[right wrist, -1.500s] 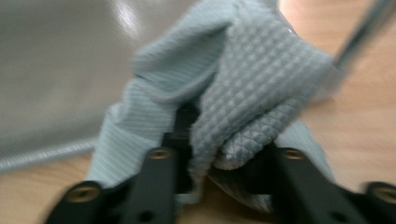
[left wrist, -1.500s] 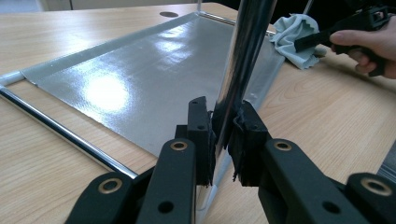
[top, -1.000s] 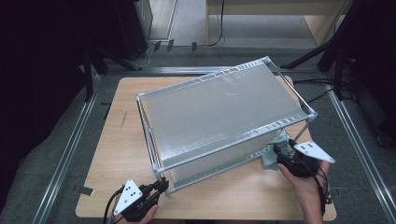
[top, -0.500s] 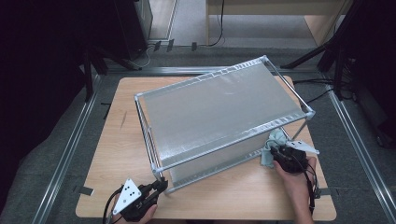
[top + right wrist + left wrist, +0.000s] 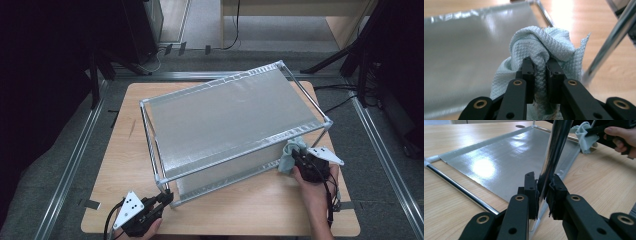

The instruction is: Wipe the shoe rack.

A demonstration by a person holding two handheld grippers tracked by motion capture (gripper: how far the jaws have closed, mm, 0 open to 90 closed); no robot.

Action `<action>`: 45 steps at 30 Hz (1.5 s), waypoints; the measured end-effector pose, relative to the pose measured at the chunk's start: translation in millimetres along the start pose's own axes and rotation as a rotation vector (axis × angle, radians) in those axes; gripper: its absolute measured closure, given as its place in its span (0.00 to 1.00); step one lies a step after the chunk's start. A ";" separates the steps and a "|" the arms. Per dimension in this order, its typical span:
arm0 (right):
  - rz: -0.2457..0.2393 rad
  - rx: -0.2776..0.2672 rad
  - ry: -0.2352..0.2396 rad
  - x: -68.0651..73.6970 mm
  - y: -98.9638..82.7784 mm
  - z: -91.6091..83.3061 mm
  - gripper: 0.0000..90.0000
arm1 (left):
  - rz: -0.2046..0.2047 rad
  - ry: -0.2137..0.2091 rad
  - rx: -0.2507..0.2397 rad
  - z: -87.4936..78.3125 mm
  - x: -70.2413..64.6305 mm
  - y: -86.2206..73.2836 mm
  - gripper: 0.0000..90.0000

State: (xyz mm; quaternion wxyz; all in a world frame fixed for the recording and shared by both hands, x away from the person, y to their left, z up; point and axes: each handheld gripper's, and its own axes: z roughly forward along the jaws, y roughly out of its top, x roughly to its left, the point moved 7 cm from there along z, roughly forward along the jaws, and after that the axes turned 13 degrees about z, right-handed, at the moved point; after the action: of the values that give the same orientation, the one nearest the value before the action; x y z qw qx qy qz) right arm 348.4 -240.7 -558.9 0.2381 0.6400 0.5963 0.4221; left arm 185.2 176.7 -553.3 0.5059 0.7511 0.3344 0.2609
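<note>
A chrome-tube rack (image 5: 225,120) with silver sheet shelves stands on the wooden table (image 5: 125,150). My left gripper (image 5: 167,196) is at its near left corner, shut on the upright chrome post (image 5: 556,142), which runs between the pads (image 5: 543,186). At the near right corner, my right gripper (image 5: 296,158) holds a bunched pale blue cloth (image 5: 289,156) against the lower shelf's end. Its jaws have just been closing, and they pinch a fold of the cloth (image 5: 541,42) between the pads (image 5: 539,63). The cloth (image 5: 584,137) and the right hand also appear far off in the left gripper view.
The lower silver sheet (image 5: 499,162) lies just above the tabletop, edged by chrome rails. Another rack post (image 5: 609,42) slants close to the cloth's right. Bare wood lies along the table's front edge (image 5: 240,215). Dark stands and cables surround the table.
My right gripper's jaws have closed on the blue cloth, and the hand has edged slightly toward the rack corner. The left gripper has stayed on the post.
</note>
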 end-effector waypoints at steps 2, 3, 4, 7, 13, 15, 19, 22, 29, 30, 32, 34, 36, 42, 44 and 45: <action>-0.014 0.037 -0.019 -4.3 -4.4 13.2 0.88 | 0.005 0.000 0.001 0.1 -0.4 0.0 0.88; -0.012 0.059 -0.032 -7.2 -8.3 20.0 0.88 | 0.005 0.000 0.002 0.1 -0.6 0.1 0.88; -0.009 0.068 -0.036 -8.6 -10.9 24.3 0.87 | 0.003 -0.001 0.001 0.3 -1.1 0.2 0.88; -0.031 0.071 -0.050 -3.9 -14.1 29.0 0.87 | -0.003 -0.004 -0.002 0.4 -0.9 -0.1 0.88; -0.071 0.093 0.002 29.6 -29.3 26.2 0.87 | -0.007 0.029 0.003 1.2 -3.3 0.4 0.88; -0.093 0.102 0.023 43.2 -35.4 24.4 0.87 | -0.011 0.029 0.003 2.2 -4.3 0.9 0.88; -0.131 0.131 0.086 78.7 -50.3 20.9 0.86 | -0.015 0.025 0.000 4.1 -6.3 1.5 0.88; -0.148 0.148 0.141 107.1 -62.8 17.9 0.86 | -0.018 0.021 -0.002 6.1 -9.7 2.5 0.88; -0.193 0.202 0.283 169.0 -91.3 8.4 0.86 | -0.003 -0.002 -0.008 13.3 -17.7 5.7 0.88; -0.196 0.207 0.302 176.6 -95.1 7.0 0.86 | -0.004 -0.003 -0.012 15.1 -18.8 6.5 0.88; -0.207 0.214 0.333 190.5 -102.1 4.3 0.86 | -0.001 -0.009 -0.013 17.6 -21.1 7.5 0.88; -0.196 0.236 0.389 205.8 -109.7 0.7 0.86 | -0.003 -0.015 -0.015 19.5 -23.5 8.1 0.88; -0.197 0.258 0.455 220.8 -117.0 -3.3 0.86 | 0.003 -0.023 -0.017 21.2 -25.2 8.8 0.88; -0.280 0.238 0.454 231.2 -123.4 -5.6 0.86 | 0.012 -0.030 -0.015 21.9 -25.6 9.2 0.88; -0.289 0.224 0.419 222.0 -118.6 -3.3 0.86 | 0.016 -0.029 -0.012 21.2 -24.8 8.9 0.88; -0.289 0.221 0.402 215.5 -115.5 -1.8 0.86 | 0.016 -0.030 -0.013 20.9 -24.1 8.8 0.88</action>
State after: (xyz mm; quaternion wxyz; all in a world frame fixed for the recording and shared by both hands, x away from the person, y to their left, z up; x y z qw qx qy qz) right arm 267.5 -13.0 -596.1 0.1015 0.4739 0.7591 0.4346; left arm 187.0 143.7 -553.7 0.5138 0.7541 0.3193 0.2559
